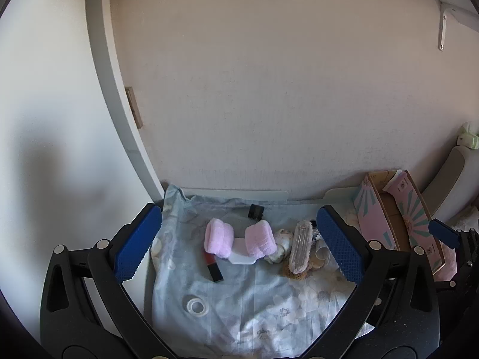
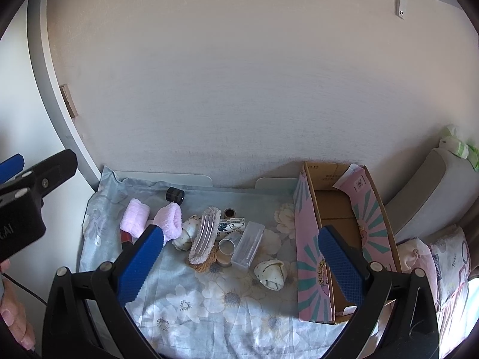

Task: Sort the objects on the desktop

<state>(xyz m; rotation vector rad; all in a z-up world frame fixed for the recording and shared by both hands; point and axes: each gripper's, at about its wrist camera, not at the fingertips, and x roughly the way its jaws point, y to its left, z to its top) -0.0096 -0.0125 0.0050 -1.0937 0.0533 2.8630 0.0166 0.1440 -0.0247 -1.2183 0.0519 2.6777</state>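
Small items lie on a floral blue cloth point(image 2: 227, 299). Two pink fluffy wristbands point(image 1: 219, 237) point(image 2: 169, 221), a black and red tube point(image 1: 213, 269), a clear hair clip point(image 1: 299, 243) point(image 2: 205, 232), rolled socks point(image 2: 271, 270), a clear plastic case point(image 2: 248, 243), a black cap point(image 2: 175, 195) and a clear tape ring point(image 1: 196, 304). An open pink cardboard box point(image 2: 311, 239) point(image 1: 374, 218) stands at the right. My left gripper point(image 1: 239, 248) is open and empty above the wristbands. My right gripper point(image 2: 239, 266) is open and empty above the socks and case.
A wall rises right behind the desk. A grey cushion point(image 2: 425, 197) and patterned fabric point(image 2: 449, 263) lie right of the box. The left gripper's body point(image 2: 24, 206) shows at the left edge of the right wrist view.
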